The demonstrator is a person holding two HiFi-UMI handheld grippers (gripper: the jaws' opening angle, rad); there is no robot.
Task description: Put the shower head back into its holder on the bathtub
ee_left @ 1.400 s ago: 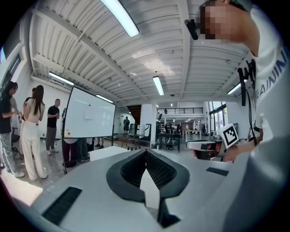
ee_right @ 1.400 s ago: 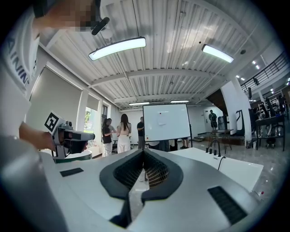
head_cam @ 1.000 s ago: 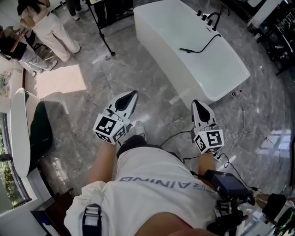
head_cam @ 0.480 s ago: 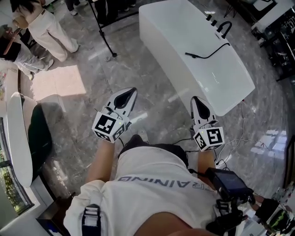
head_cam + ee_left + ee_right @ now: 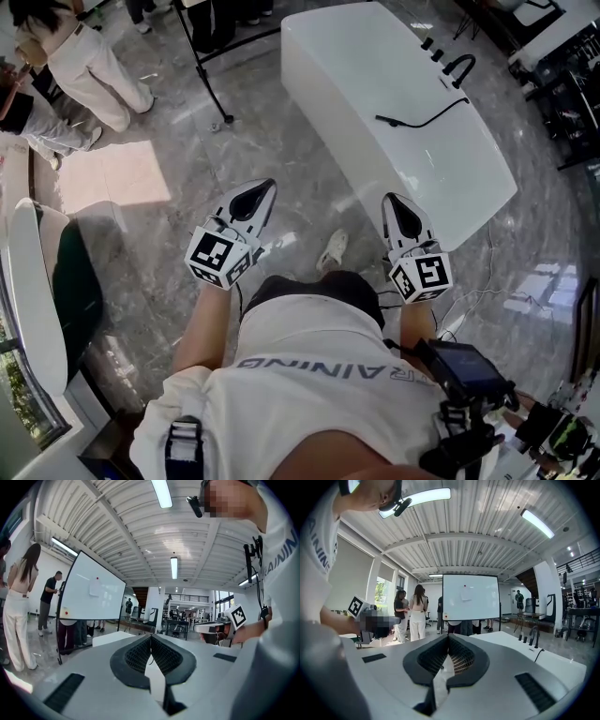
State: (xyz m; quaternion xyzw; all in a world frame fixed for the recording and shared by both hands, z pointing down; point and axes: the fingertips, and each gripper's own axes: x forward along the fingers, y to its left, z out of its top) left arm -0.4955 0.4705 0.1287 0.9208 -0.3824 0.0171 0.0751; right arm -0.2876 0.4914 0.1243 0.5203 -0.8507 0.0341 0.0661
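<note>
Fingers (image 5: 136,657) pressed together on nothing, on both my left gripper (image 5: 262,189) and right gripper (image 5: 391,199). The white bathtub (image 5: 337,56) stands ahead of them; the black shower head (image 5: 386,119) lies on its top, well apart from both.

The person has walked towards the bathtub (image 5: 366,75), carrying both tongs closer to it. The right tongs (image 5: 393,200), a second ago short of its near end, now reach just beside its long side wall, and the left tongs (image 5: 262,190) have drawn nearer that same side. A shoe (image 5: 333,251) has stepped forward towards the bathtub, showing between the two tongs
</note>
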